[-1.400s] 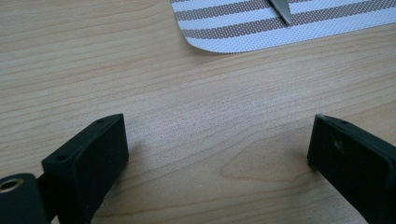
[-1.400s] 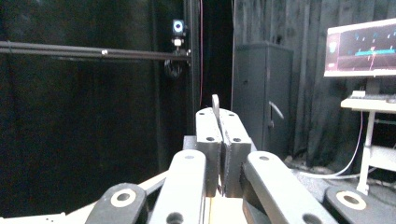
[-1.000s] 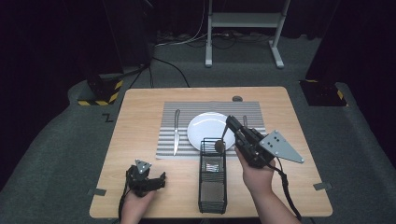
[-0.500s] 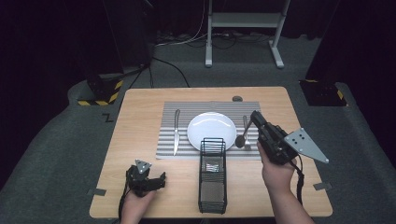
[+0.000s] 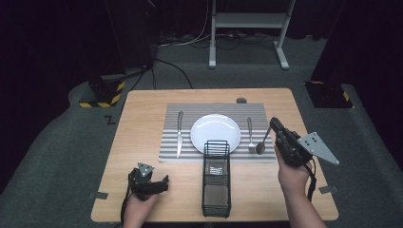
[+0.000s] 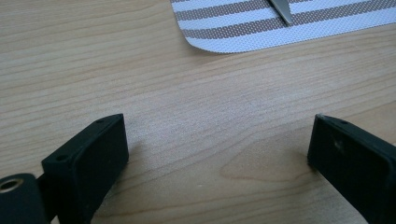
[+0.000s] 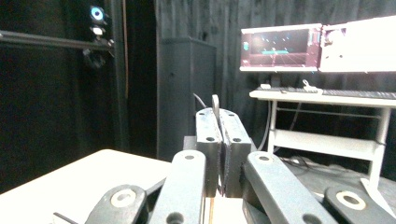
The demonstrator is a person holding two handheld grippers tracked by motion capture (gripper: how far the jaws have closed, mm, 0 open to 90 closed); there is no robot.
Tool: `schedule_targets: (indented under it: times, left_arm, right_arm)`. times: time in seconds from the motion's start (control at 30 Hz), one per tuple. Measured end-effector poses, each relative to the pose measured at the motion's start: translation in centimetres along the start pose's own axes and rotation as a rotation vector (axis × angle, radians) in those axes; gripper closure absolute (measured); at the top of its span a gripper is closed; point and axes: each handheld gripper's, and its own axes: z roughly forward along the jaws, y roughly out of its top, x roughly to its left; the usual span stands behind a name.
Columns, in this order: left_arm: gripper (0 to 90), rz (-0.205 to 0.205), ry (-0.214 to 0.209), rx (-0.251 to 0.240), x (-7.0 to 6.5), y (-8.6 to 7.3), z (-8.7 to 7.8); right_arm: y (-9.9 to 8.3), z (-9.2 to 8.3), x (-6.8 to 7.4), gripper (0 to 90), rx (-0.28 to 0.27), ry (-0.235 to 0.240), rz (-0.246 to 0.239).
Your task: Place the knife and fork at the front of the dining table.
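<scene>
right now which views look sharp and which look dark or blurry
High view: the light wooden table is evenly lit and the surroundings fall to black, with the silver metal spoon small but legible. Left gripper view: wood grain sharp, the near black jaws soft. Right gripper view: dim room, glowing monitor screen slightly blown out, jaws blurred up close.

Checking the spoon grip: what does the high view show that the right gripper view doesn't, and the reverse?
High view: the plate, knife, fork and wire basket, with the bowl of the spoon beside the fork. Right gripper view: the jaws pressed flat on the spoon's handle, a lit monitor behind. Both: the right gripper, the spoon, the wooden table.
</scene>
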Motion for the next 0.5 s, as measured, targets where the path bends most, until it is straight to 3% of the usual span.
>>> schedule_targets:
  times: [0.5]
  left_arm:
    - [5.3, 0.0, 0.0, 0.0, 0.0, 0.0, 0.0]
  right_arm:
    - [-4.3, 1.3, -3.0, 88.7, 0.119, -0.077, -0.017]
